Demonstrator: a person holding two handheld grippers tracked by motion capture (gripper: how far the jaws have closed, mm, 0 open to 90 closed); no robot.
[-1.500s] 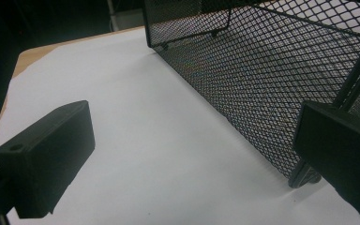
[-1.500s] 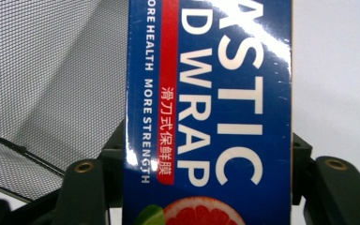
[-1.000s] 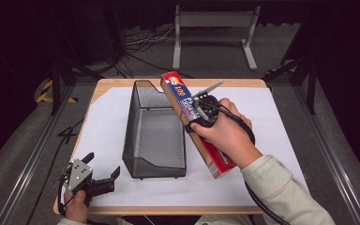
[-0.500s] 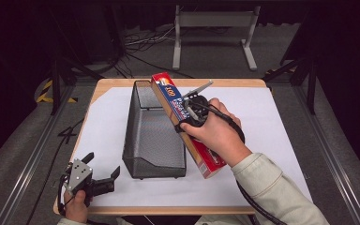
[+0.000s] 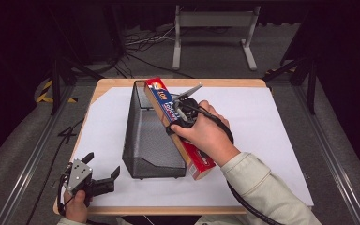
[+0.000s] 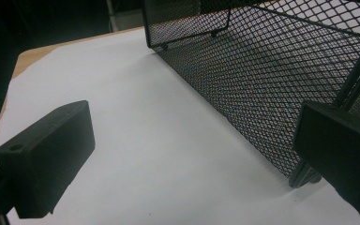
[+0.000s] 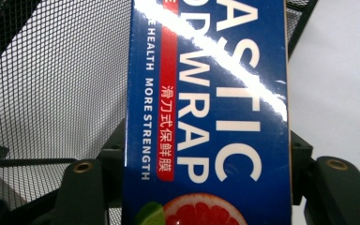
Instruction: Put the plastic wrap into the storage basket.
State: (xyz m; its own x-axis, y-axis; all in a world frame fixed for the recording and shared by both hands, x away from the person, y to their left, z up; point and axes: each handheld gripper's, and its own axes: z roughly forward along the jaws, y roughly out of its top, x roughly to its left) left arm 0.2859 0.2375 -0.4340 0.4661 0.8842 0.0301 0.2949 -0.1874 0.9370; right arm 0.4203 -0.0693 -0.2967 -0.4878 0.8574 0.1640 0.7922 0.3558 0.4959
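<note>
The right hand-held gripper [image 5: 180, 110] pinches a plastic-wrap box [image 5: 176, 126] across its narrow width, near the far half; in the right gripper view the 2 jaws press on opposite side faces of the box [image 7: 206, 112]. The box is held tilted over the right rim of a black mesh basket [image 5: 147, 136] that stands on the table [image 5: 272, 140]. The step in hand appears to be lowering the box into the basket. To do it well, the box should be turned parallel to the basket's length, moved left until it clears the rim, then lowered level. The box's long axis runs from near-right to far-left, its far end raised over the basket. The left hand-held gripper [image 5: 104, 174] rests at the table's near-left corner, jaws spread, holding nothing, beside the basket's wall [image 6: 262, 93].
</note>
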